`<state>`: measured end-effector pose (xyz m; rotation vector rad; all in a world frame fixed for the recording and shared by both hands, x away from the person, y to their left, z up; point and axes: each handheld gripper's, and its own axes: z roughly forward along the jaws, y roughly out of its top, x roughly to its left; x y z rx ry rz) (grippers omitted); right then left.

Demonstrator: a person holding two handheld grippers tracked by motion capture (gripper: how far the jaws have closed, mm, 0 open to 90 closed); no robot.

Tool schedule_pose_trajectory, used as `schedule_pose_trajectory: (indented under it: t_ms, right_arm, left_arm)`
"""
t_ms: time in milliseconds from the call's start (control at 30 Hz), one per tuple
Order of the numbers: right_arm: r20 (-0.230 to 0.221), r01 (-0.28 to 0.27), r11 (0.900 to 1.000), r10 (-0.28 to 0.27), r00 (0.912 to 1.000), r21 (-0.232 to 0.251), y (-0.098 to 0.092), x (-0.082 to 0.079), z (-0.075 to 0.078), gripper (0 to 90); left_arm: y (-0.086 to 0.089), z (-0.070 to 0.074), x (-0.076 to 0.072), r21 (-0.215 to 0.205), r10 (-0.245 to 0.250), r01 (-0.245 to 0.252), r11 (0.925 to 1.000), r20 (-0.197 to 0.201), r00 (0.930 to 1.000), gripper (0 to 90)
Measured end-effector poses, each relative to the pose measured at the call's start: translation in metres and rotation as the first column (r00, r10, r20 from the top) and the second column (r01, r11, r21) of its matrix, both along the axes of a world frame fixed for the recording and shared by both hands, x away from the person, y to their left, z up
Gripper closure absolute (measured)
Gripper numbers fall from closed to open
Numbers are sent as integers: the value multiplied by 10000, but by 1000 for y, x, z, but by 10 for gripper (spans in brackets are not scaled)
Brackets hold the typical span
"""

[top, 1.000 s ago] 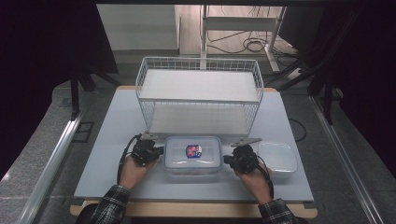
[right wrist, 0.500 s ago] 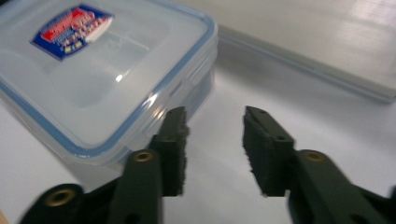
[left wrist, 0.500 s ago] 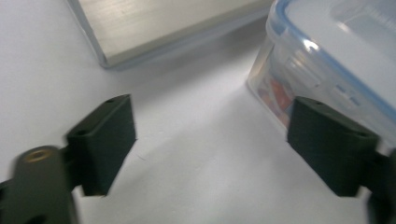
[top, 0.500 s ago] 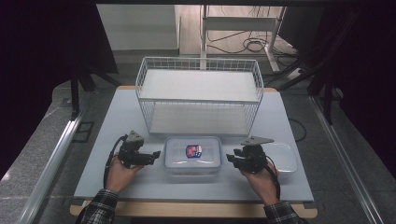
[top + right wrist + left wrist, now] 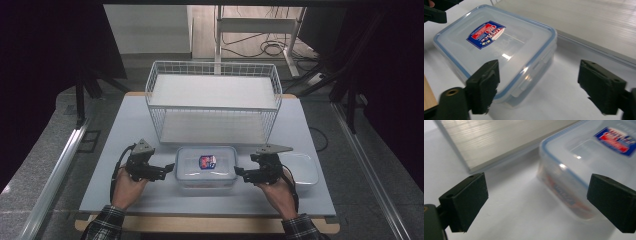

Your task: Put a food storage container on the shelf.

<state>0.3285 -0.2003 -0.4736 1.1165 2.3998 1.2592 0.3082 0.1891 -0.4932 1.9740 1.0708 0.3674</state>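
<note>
High view: a pale grey table (image 5: 125, 150) stands on a grey floor, with dark curtains at 9 and 3 o'clock and cables on the floor at 1 o'clock. A white wire basket (image 5: 214, 102) occupies the table's 12 o'clock half. A clear lidded plastic container (image 5: 206, 166) with a red-and-blue label sits at 6 o'clock of the basket, flat on the table. A second clear container (image 5: 303, 167) lies at 3 o'clock of it. The left gripper (image 5: 169, 171) points toward 3 o'clock, just beside the container's left end; the right gripper (image 5: 241, 174) points toward 9 o'clock at its right end. Both forearms enter from 6 o'clock in plaid sleeves. Both sets of jaws have just been opening and stand released, grasping nothing, with the container's corners between them.
</note>
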Motion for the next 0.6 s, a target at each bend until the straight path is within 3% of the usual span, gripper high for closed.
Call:
schedule_pose_trajectory:
  t_ms: [100, 267, 500, 533, 600]
  right_arm:
    - [-30, -99, 9999, 99, 9999, -38, 4, 1, -1, 110]
    - [-428, -394, 9992, 395, 9983, 18, 17, 5, -6, 33]
    - [-1047, -513, 9985, 528, 9931, 165, 25, 14, -8, 51]
    - [-1368, -577, 9982, 593, 9888, 160, 28, 18, -10, 58]
    - [-1565, -630, 9980, 634, 9856, 71, 29, 23, -13, 52]
  left_arm:
    - [-6, 4, -1, -104, -224, 223, 9997, -68, 9997, 34]
    - [-26, 4, 0, 149, -685, 690, 9975, -295, 9972, 10]
    - [-37, 0, 6, 23, -974, 977, 9952, -633, 9932, 4]
    - [-39, -4, 10, -83, -1035, 1032, 9946, -867, 9908, 3]
    - [-38, -8, 14, -586, -1193, 1130, 9919, -1173, 9859, 0]
